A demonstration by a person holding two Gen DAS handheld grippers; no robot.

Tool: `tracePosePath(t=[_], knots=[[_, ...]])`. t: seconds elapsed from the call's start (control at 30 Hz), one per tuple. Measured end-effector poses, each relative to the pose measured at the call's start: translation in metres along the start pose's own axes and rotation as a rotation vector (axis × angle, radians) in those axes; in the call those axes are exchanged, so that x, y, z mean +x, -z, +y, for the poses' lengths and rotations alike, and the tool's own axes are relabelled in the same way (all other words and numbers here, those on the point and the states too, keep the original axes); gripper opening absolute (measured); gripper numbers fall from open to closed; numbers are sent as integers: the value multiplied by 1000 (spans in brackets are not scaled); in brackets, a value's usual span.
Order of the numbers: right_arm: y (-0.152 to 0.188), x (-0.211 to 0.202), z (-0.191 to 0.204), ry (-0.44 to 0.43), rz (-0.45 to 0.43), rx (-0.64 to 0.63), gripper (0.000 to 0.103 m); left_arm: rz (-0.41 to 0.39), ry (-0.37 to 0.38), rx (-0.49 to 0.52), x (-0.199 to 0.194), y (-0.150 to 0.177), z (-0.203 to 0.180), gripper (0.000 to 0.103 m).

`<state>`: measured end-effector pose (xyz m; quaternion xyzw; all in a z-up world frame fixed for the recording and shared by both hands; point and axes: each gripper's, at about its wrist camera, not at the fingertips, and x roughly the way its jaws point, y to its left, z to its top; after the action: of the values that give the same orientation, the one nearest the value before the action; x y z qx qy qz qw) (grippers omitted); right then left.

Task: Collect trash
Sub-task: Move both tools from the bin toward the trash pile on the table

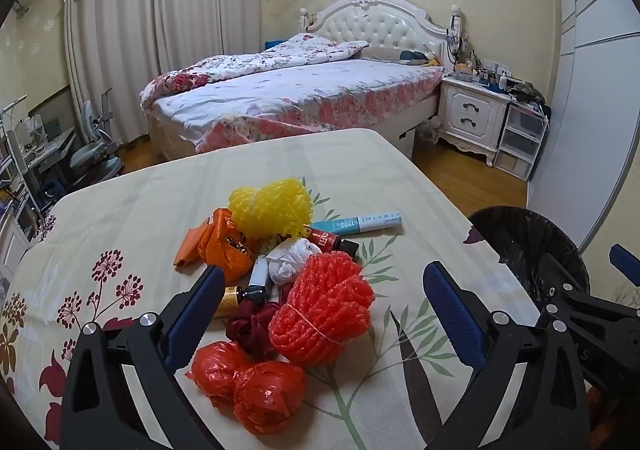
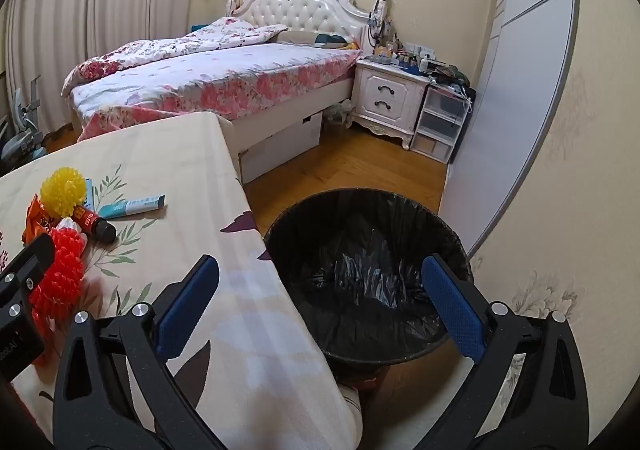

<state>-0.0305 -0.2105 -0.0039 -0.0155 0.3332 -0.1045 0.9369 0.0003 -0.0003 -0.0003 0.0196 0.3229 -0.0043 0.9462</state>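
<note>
Your left gripper [image 1: 324,314] hangs over the trash pile [image 1: 288,270] on the table [image 1: 120,210], fingers wide apart, holding nothing. Left to right in the pile you see an orange bag [image 1: 218,246], a yellow net [image 1: 272,206], a red net [image 1: 320,310] and a blue tube [image 1: 360,223]. Past the table's right edge stands the bin [image 2: 368,274]. It has a black liner, and you can see no trash in it. Your right gripper [image 2: 320,306] hangs over that edge and the bin, fingers wide apart too. Bare wood floor [image 2: 340,166] lies behind the bin.
</note>
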Motion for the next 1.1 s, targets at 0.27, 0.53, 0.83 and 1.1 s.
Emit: tracePosePath(t=[0.27,0.53,0.83,1.1], knots=[[0,0,0,0,0,0,99,3,1,0,0,0,0,97],[0,0,0,-1,1,0,99,5,-1,2,0,0,0,97],[1,1,-1,1,4,0,99,6,-1,2,0,0,0,97],[1,1,-1,1,3,-1,99,4,-2,5,0,0,0,96]])
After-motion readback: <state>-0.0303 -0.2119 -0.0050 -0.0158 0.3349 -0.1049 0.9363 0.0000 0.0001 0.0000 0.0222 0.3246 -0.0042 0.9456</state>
